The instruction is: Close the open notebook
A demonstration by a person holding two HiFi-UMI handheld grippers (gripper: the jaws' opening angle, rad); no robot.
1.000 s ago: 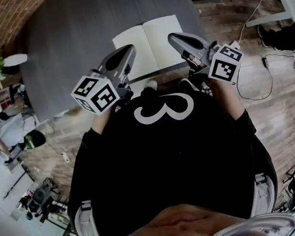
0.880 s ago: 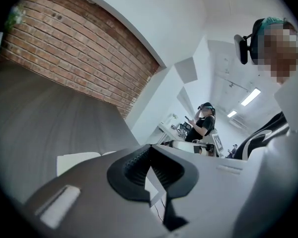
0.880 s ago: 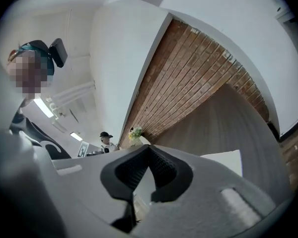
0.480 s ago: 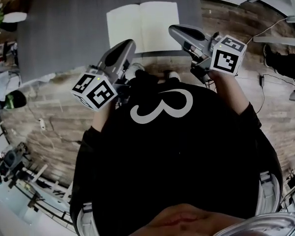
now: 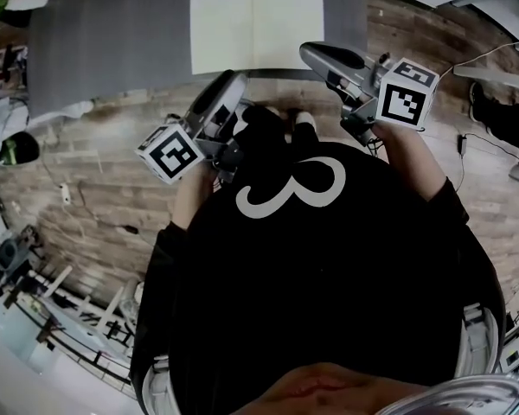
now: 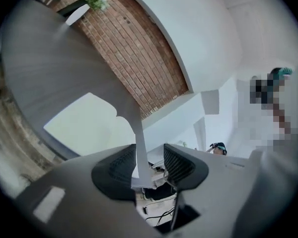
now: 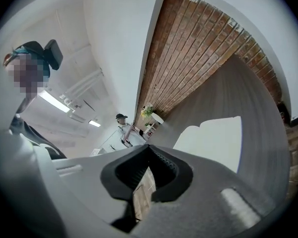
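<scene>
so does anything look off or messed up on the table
Nothing stands out. The notebook lies open and flat on the grey table, roughly square to its near edge, with blank pages and no spill. The left claw, its jaws opening, and the shut right claw are both empty and short of it.

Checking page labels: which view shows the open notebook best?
Head view: the notebook lies open on the table, both pages and the centre fold in view from above. Both gripper views show only a skewed, low-angle pale patch, its near edge cut off.
</scene>
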